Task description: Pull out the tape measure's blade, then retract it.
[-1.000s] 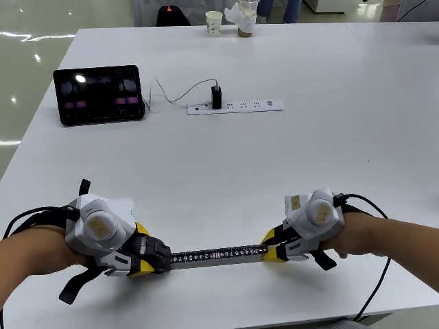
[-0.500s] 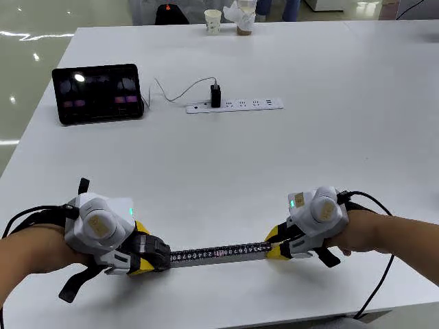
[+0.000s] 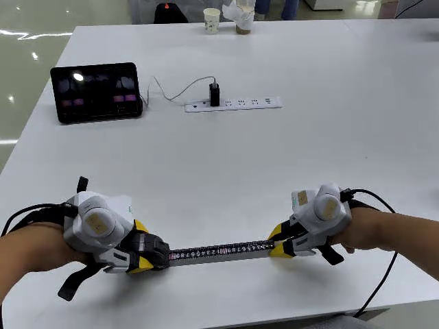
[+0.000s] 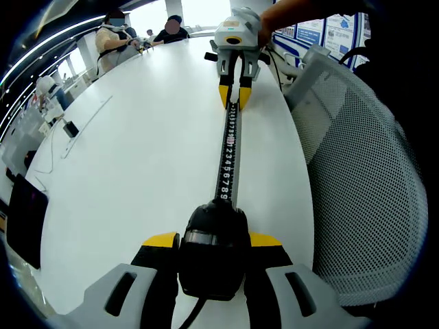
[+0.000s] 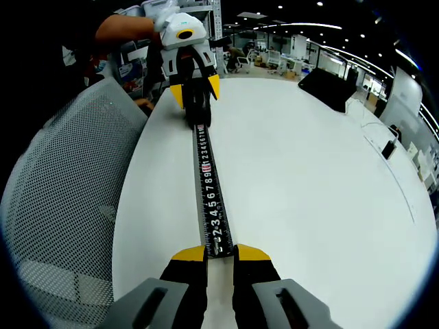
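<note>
Bright, even overhead light, glare on the floor (image 3: pixel 27 34), fisheye bending at gripper-view edges.

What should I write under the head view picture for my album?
Left tongs hold the tape measure's case while right tongs pinch its pulled-out blade at a white table.

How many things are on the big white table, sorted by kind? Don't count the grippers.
Tape measure: 1
Tablet: 1
Power strip: 1
Charger plug: 1
Cups: 2
Total: 6
</note>
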